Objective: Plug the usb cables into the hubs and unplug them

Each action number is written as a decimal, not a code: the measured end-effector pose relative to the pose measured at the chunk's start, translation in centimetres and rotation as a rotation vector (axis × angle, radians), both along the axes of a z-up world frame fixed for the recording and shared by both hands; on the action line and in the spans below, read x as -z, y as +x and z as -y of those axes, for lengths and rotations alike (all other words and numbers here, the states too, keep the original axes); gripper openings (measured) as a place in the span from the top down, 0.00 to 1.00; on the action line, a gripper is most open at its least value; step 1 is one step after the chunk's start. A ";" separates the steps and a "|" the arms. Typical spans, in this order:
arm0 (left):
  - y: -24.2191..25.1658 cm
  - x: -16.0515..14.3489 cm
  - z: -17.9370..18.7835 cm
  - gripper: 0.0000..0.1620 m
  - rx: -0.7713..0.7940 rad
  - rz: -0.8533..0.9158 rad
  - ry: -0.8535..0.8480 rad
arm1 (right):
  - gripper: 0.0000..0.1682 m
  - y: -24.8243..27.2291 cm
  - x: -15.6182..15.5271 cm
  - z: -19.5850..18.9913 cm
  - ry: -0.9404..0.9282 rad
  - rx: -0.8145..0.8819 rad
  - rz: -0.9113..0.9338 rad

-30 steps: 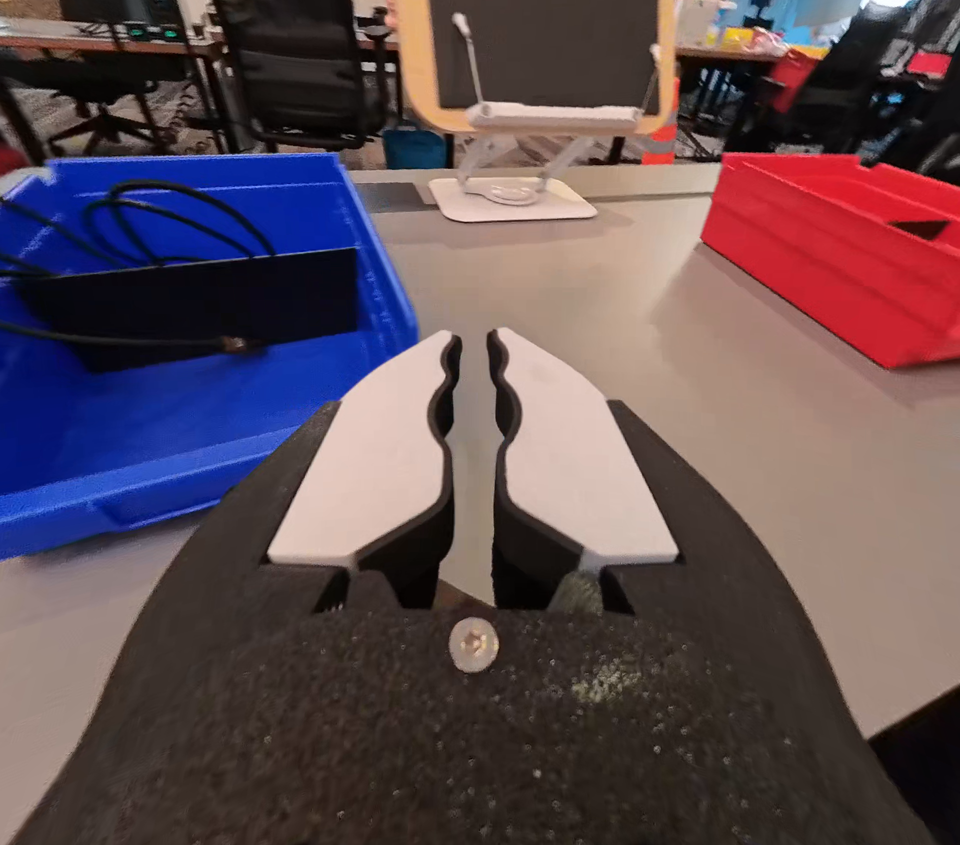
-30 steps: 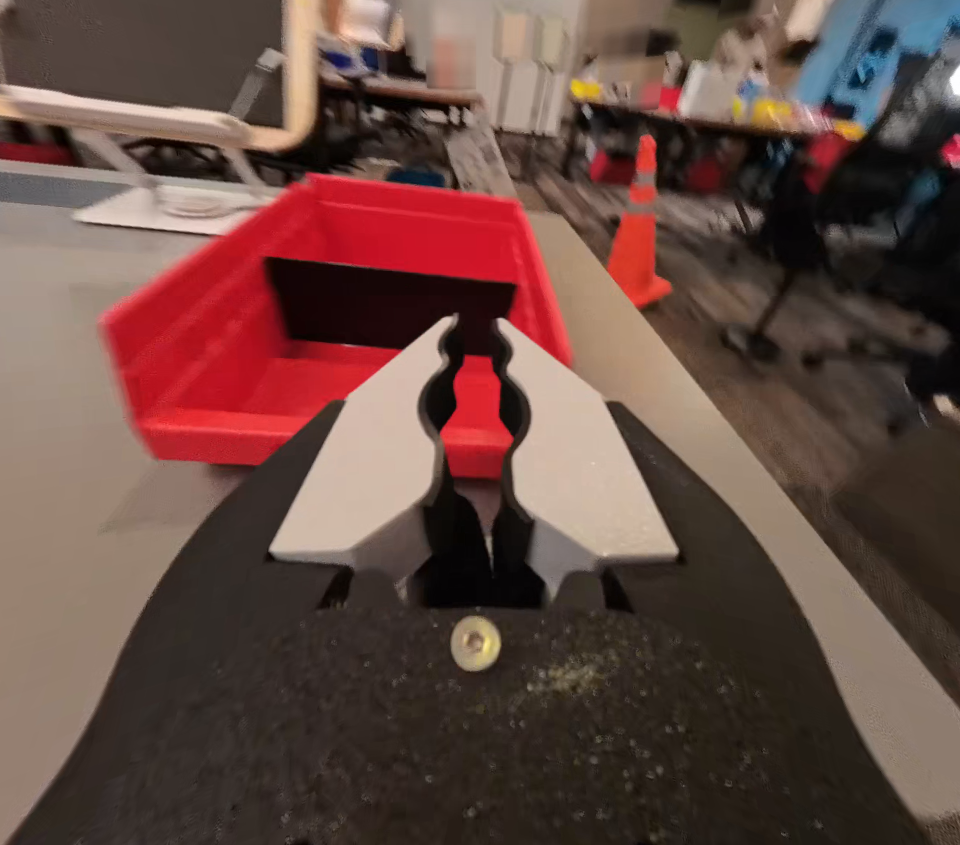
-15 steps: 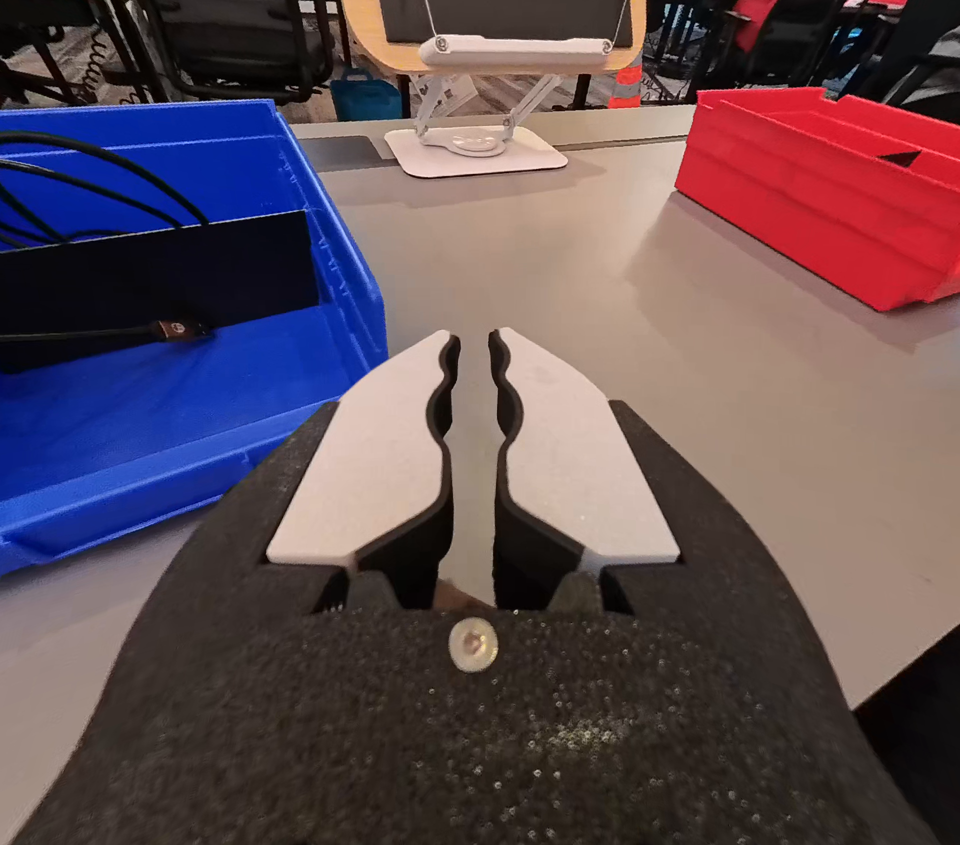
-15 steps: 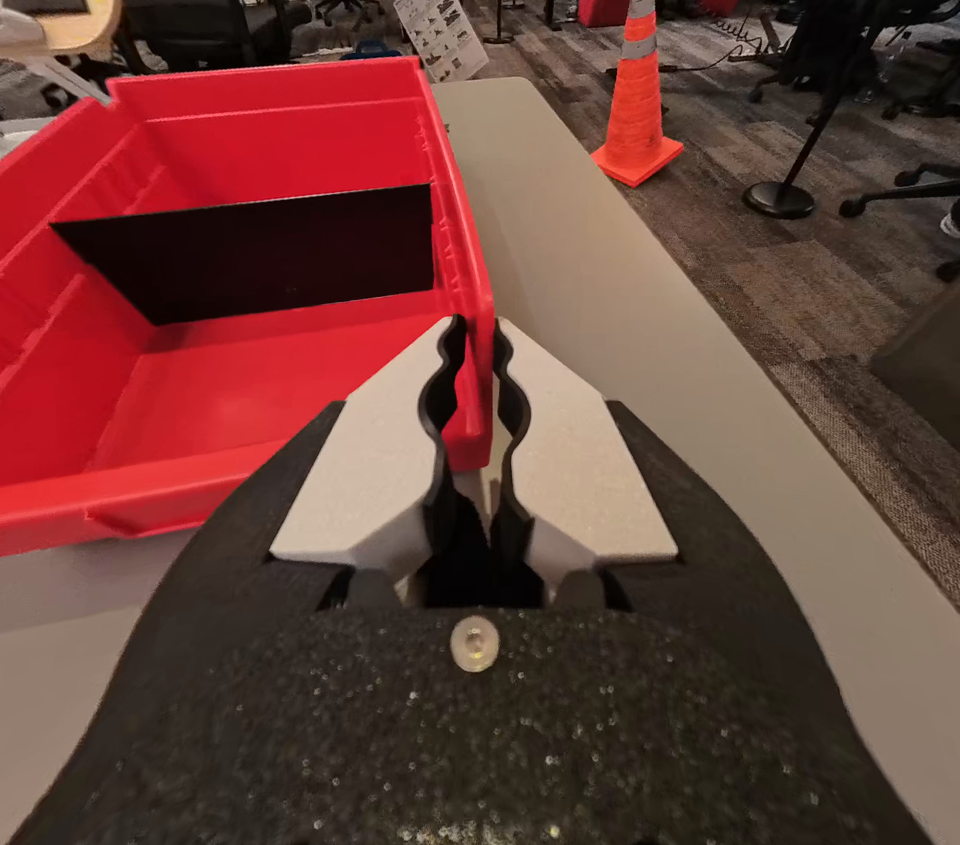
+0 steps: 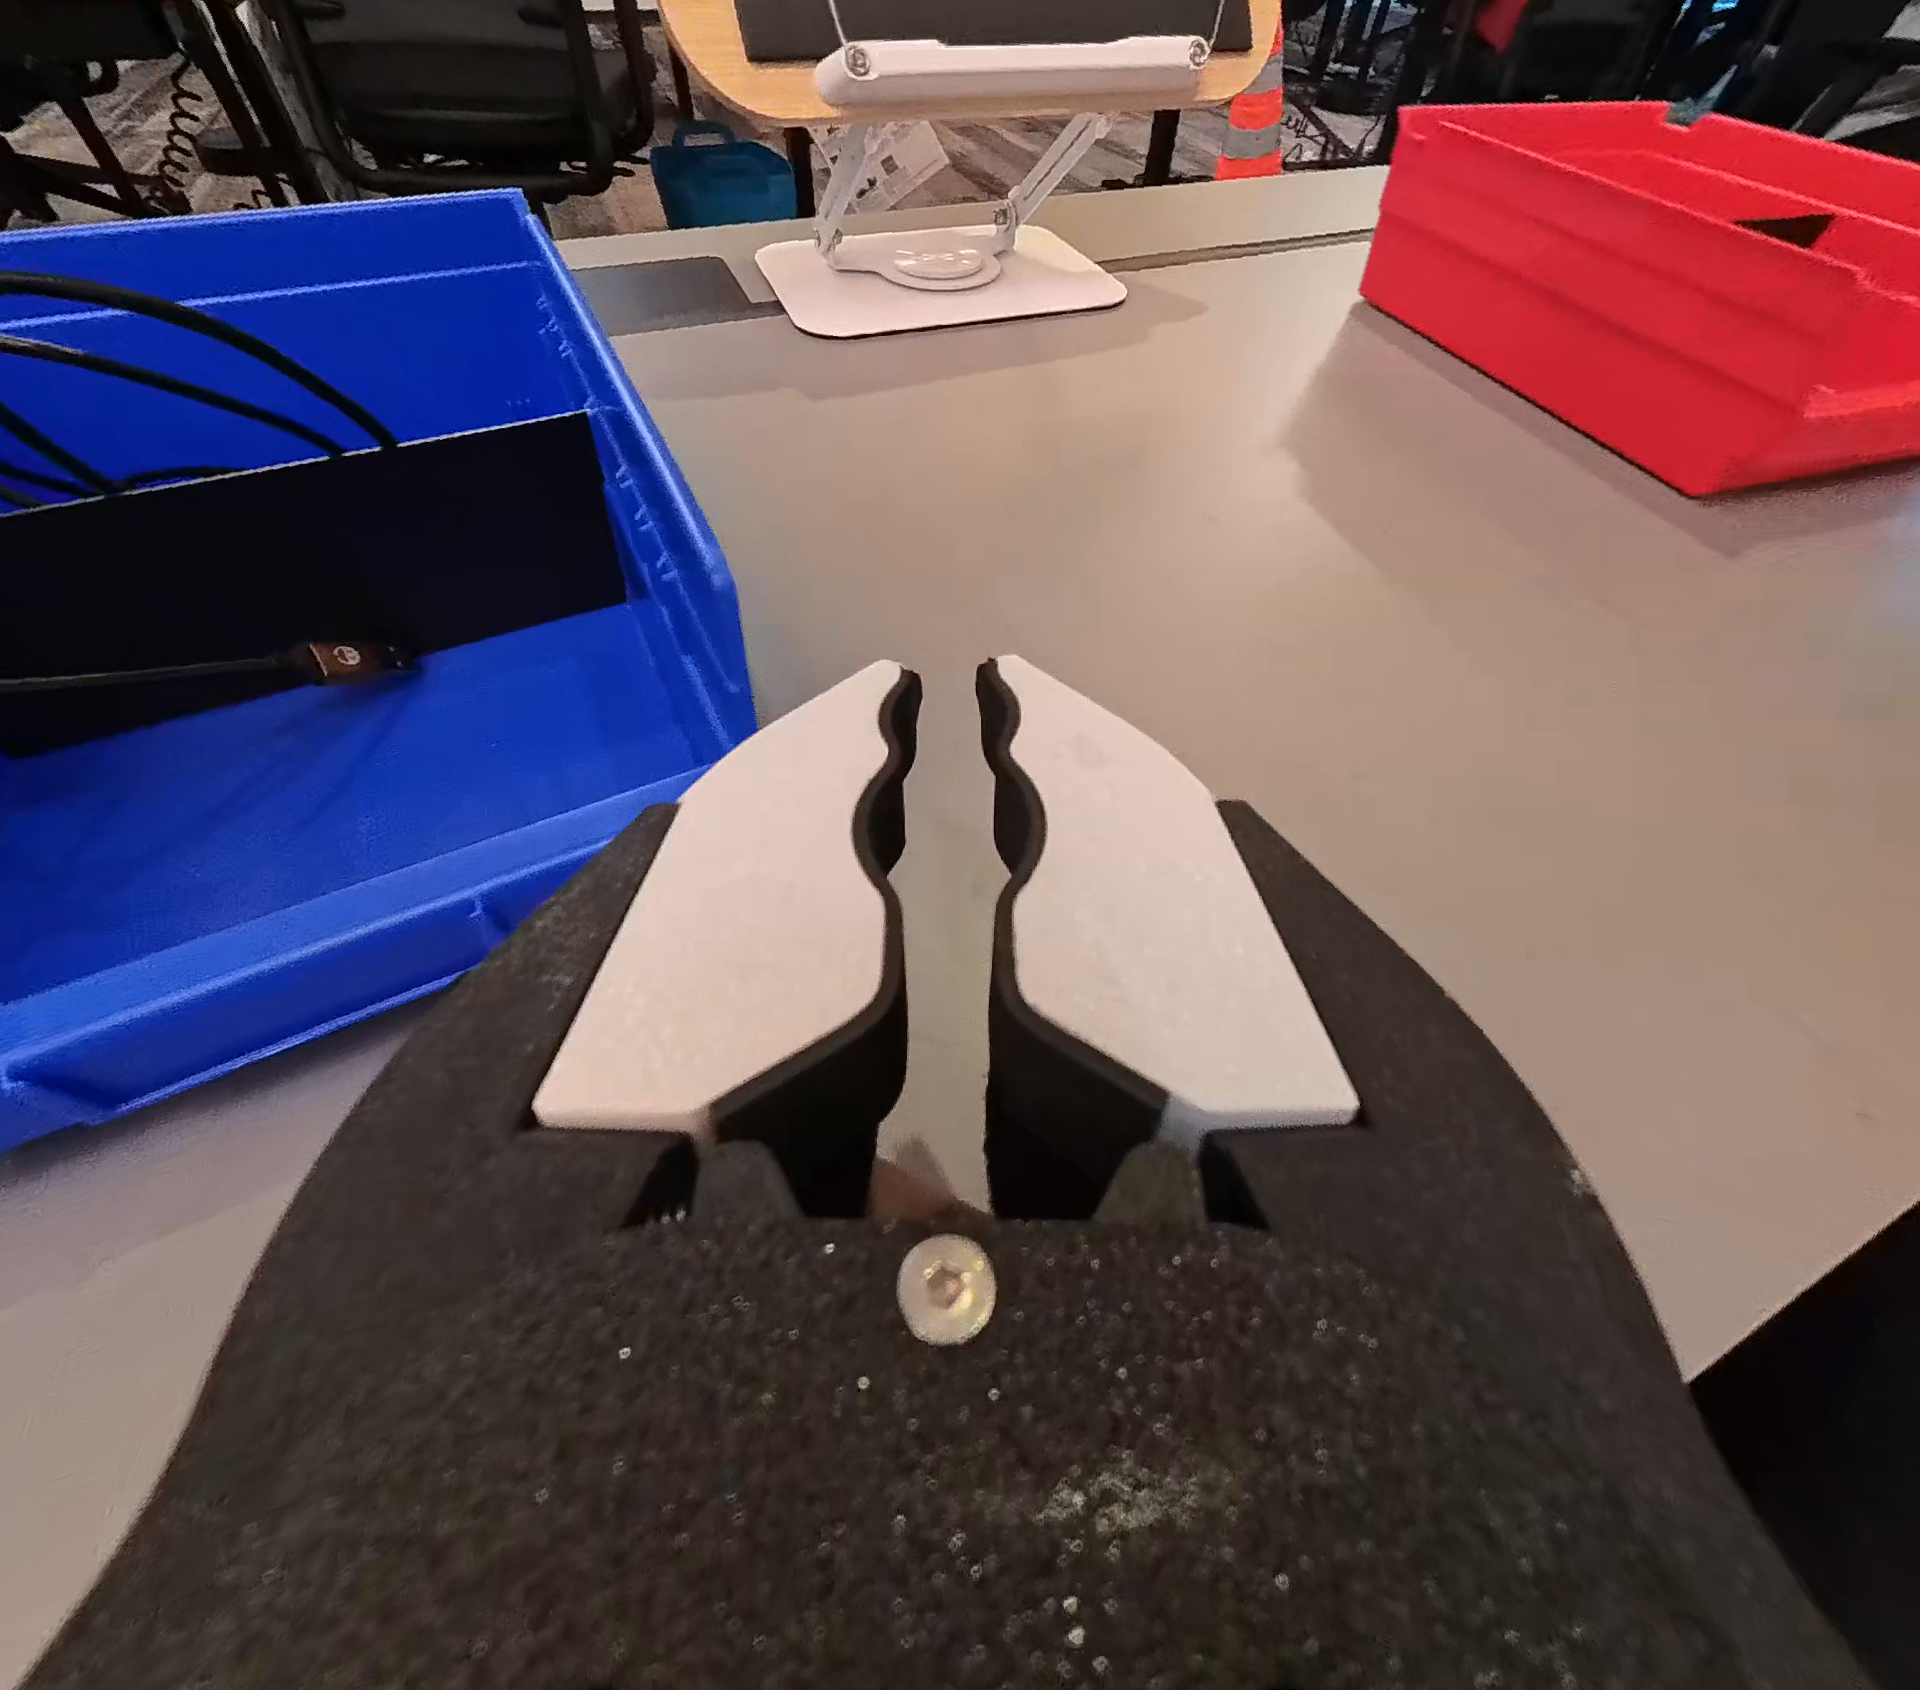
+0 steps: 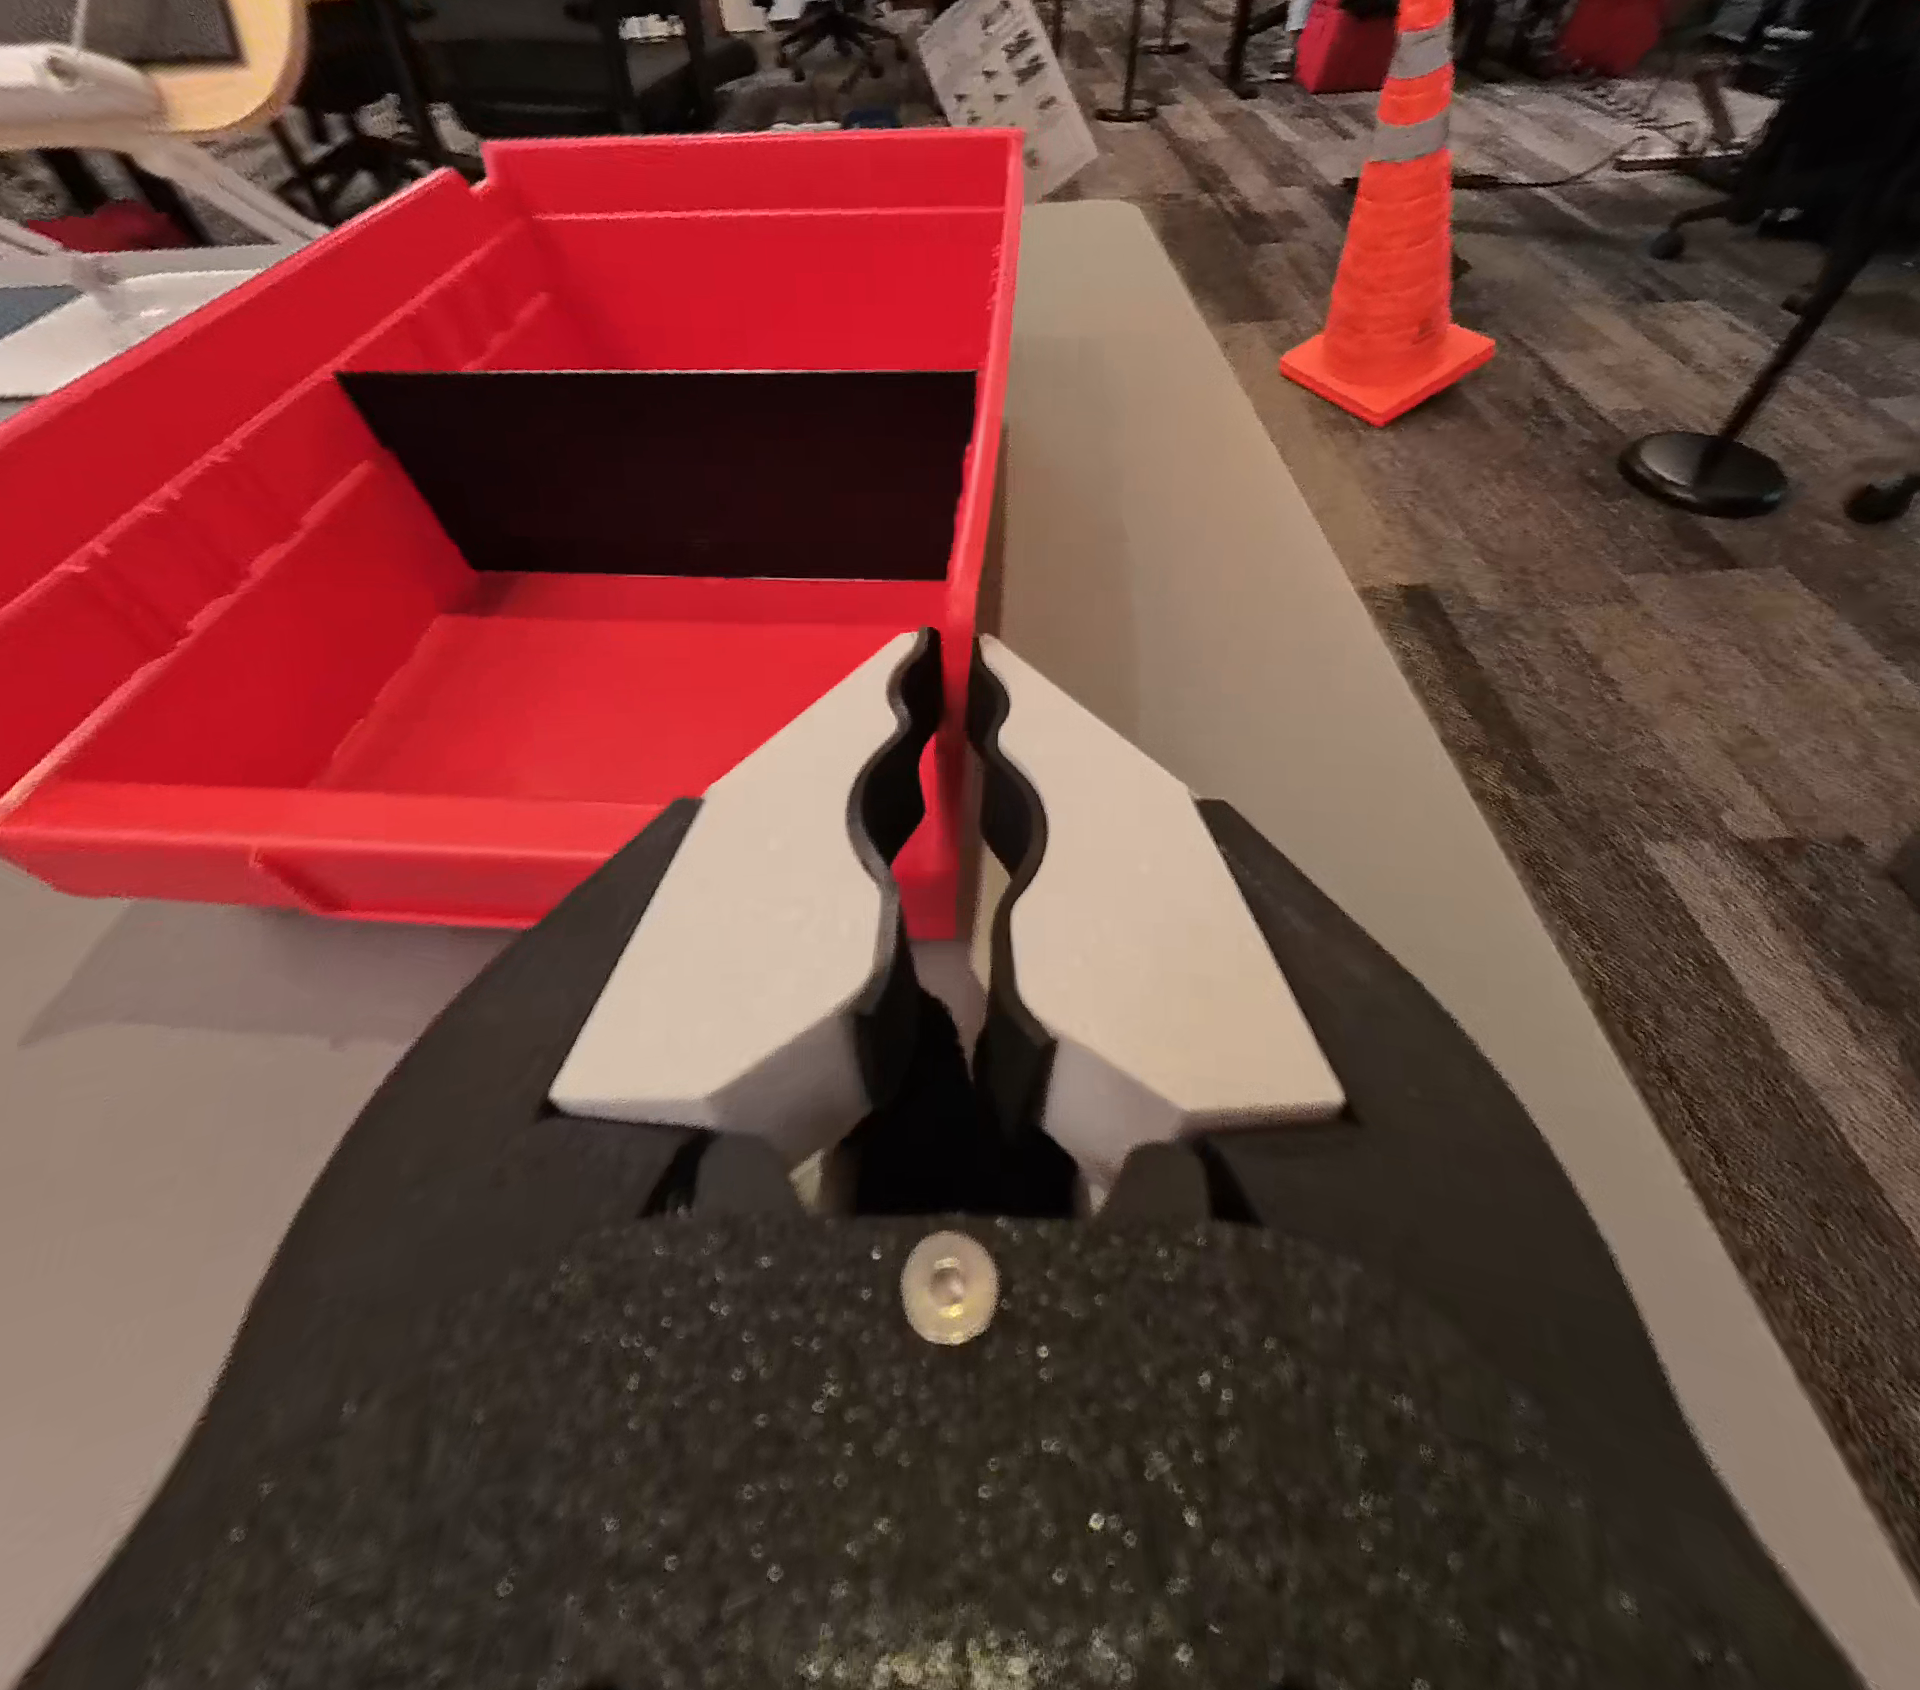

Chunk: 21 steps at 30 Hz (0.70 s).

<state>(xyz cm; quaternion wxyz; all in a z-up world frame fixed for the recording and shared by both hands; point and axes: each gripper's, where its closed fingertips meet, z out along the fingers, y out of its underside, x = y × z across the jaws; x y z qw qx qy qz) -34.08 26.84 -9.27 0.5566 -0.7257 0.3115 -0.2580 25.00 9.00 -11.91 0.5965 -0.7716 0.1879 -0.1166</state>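
Observation:
My left gripper is shut and empty, a thin gap between its pale fingers, just above the grey table. It is beside the right front corner of a blue bin. The bin has a black divider and holds black cables; one cable plug lies in the front compartment. My right gripper is shut and empty, above the right front corner of a red bin. Its black divider splits it; the front compartment is bare. The red bin also shows in the left wrist view, at the right.
A white stand holding a wood-framed dark board sits at the table's far edge between the bins. The table's right edge runs close past the red bin. An orange cone, office chairs and desks stand on the floor beyond. My right fingertips sit around 60 centimetres from my left ones.
The right gripper has swung towards the red bin and now looks down into it from its front right corner. The left view has tilted down slightly. Both grippers stayed shut.

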 end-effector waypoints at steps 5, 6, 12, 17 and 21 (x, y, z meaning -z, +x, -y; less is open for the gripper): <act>0.1 0.0 0.2 0.93 -0.003 -0.034 0.031 | 0.99 1.1 0.0 -0.9 0.015 -0.128 -0.038; 0.1 0.0 0.1 0.93 -0.007 -0.041 0.037 | 0.99 1.2 0.0 -1.0 0.014 -0.134 -0.037; 0.0 0.3 0.1 0.93 -0.014 -0.055 0.036 | 0.98 0.8 -0.1 -1.1 -0.005 -0.131 -0.027; 0.1 0.0 0.3 0.93 -0.005 -0.041 0.037 | 0.94 -0.8 -4.6 1.5 0.002 -0.036 0.053; -0.1 0.2 0.0 0.93 -0.008 -0.052 0.045 | 0.90 -10.5 -9.5 1.3 0.280 -0.162 -0.100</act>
